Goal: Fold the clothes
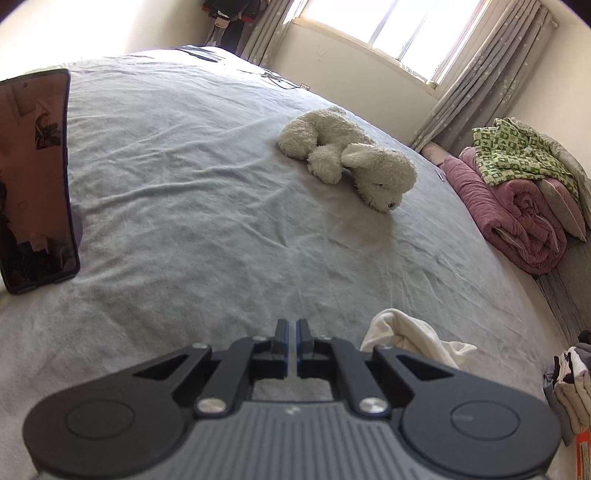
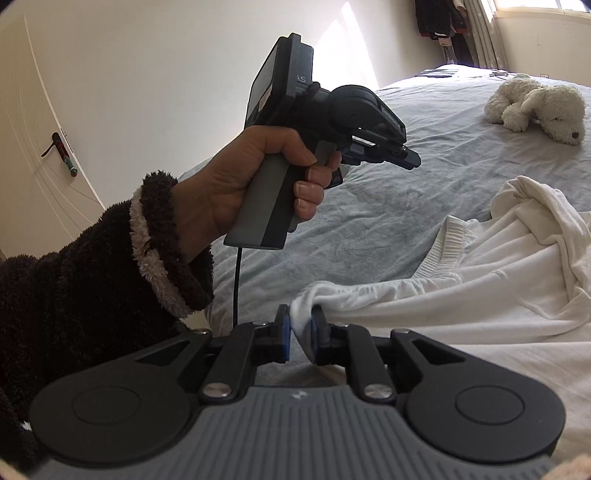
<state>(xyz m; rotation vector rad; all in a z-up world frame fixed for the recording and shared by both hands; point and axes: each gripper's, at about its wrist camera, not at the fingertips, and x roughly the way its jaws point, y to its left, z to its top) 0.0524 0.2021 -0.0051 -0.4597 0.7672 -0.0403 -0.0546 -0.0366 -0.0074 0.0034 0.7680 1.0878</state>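
A white garment [image 2: 498, 280] lies crumpled on the grey bed sheet [image 2: 369, 221], its ribbed hem facing left. My right gripper [image 2: 300, 325] is shut on a bunched corner of that garment. In the left wrist view only a small heap of the white garment [image 1: 410, 336] shows, just right of my left gripper [image 1: 291, 332]. That gripper hovers above the sheet [image 1: 203, 206], shut with nothing between its fingers. The right wrist view shows the left gripper [image 2: 412, 158] held up in a hand [image 2: 258, 173], left of the garment and apart from it.
A white plush dog [image 1: 351, 158] lies mid-bed. A phone [image 1: 35, 181] stands upright at the left. Pink and green-patterned bedding [image 1: 517, 192] is piled at the right edge, and folded clothes [image 1: 570, 384] sit lower right. A door [image 2: 44, 147] and a window [image 1: 399, 26] bound the room.
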